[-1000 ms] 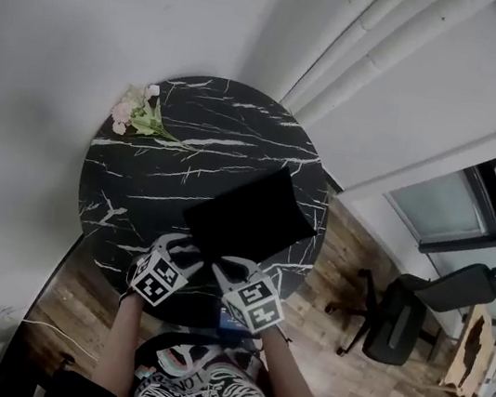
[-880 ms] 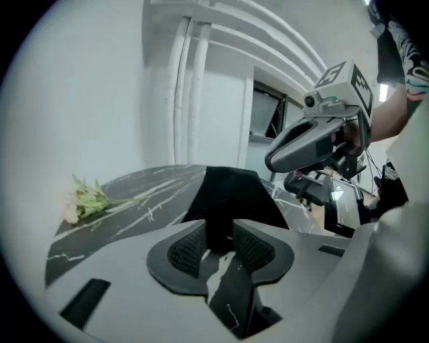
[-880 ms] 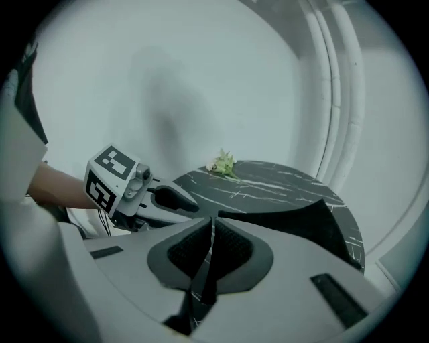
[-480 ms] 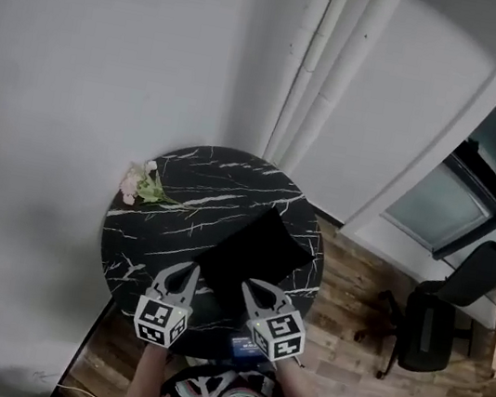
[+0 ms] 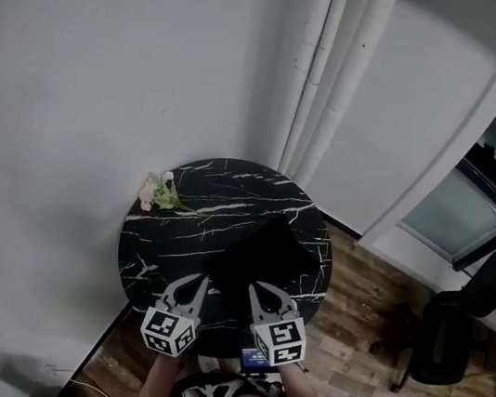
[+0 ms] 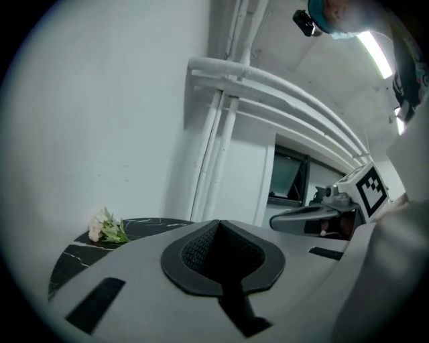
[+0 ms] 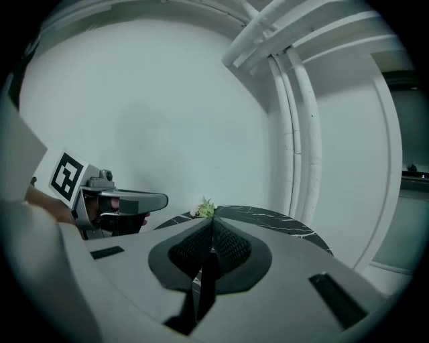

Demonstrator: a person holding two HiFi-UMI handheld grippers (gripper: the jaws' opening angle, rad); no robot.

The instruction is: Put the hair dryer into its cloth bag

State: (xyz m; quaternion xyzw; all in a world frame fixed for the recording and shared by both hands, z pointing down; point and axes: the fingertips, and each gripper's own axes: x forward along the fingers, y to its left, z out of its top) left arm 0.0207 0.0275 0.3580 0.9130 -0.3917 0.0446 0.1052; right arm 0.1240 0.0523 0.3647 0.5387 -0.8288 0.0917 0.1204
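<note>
The fingers of your left gripper (image 6: pixel 218 224) are clenched pad to pad with nothing between them, and the fingers of your right gripper (image 7: pixel 212 221) are pressed together on nothing as well. Both grippers point nearly level, side by side, raised over the near rim of the round black marble table with white veins (image 5: pixel 172 227). The flat black rectangular cloth bag (image 5: pixel 268 248) lies on the table ahead of and below both sets of fingers, its near end roughly between the two tips and a little closer to your right gripper. Its long axis runs slantwise, from near left to far right. I cannot make out the hair dryer in any view, and cannot tell whether it is already inside the bag. A small blue thing (image 5: pixel 251 358) shows under your right gripper, too hidden to name. A small bunch of pale pink flowers with green leaves (image 5: pixel 159 193) lies at the table's far left edge, well apart from the bag
</note>
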